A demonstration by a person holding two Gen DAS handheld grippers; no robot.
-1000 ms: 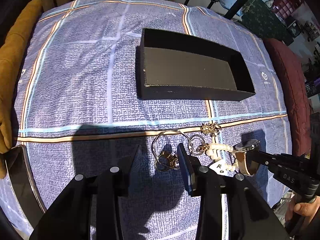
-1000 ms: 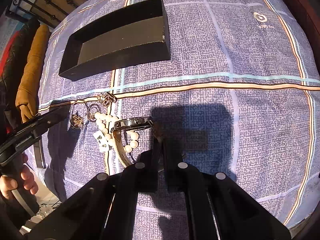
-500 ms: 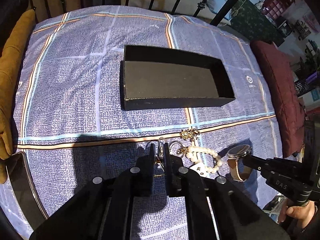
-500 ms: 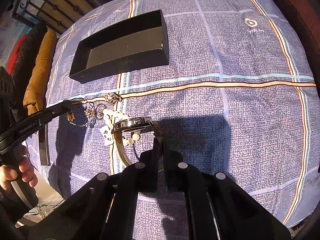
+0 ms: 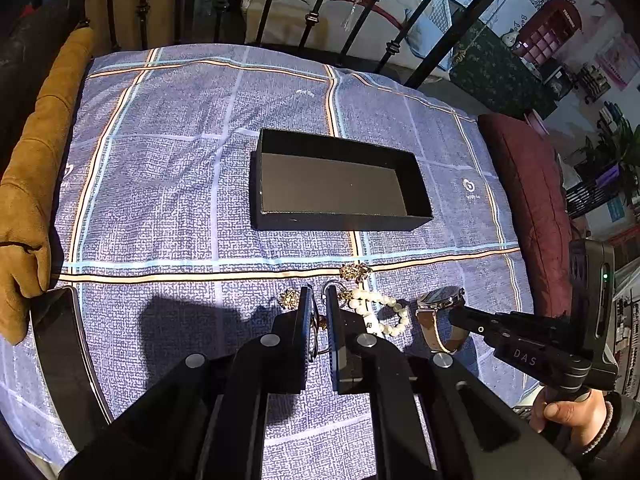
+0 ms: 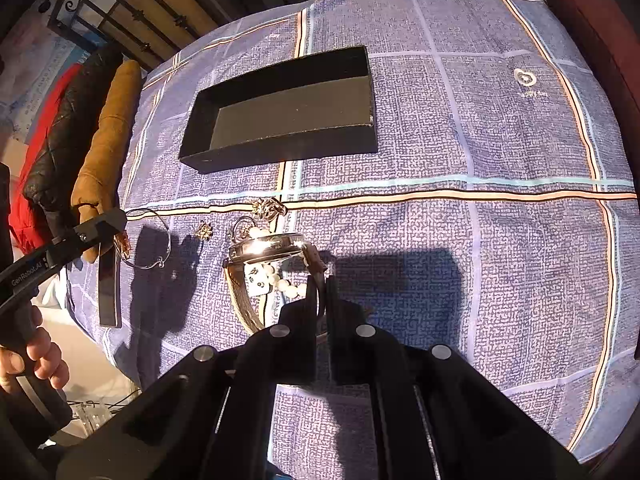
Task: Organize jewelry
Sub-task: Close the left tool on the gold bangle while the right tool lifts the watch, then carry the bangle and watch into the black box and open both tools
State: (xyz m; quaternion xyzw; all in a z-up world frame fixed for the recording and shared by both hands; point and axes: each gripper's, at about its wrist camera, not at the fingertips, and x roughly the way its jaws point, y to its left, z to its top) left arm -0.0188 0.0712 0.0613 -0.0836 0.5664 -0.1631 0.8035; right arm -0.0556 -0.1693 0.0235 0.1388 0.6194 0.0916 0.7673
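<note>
Now both grippers point steeply down near the box (image 5: 340,184): left gripper (image 5: 319,300) fingers have just closed on the bangle (image 6: 154,240), right gripper (image 6: 322,284) fingers clamp the watch (image 6: 268,246) strap above the bed (image 6: 500,220).

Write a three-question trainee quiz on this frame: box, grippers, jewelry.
1. True or false: the black box already holds a piece of jewelry.
2. What is the right gripper shut on? A. the pearl bracelet B. the watch C. the phone
3. Which piece is clamped in the left gripper?

Key:
1. False. The box is empty in both views.
2. B. It grips the watch by its strap.
3. The thin wire bangle. The left gripper's jaws have just been closing, and the bangle is between them.
</note>
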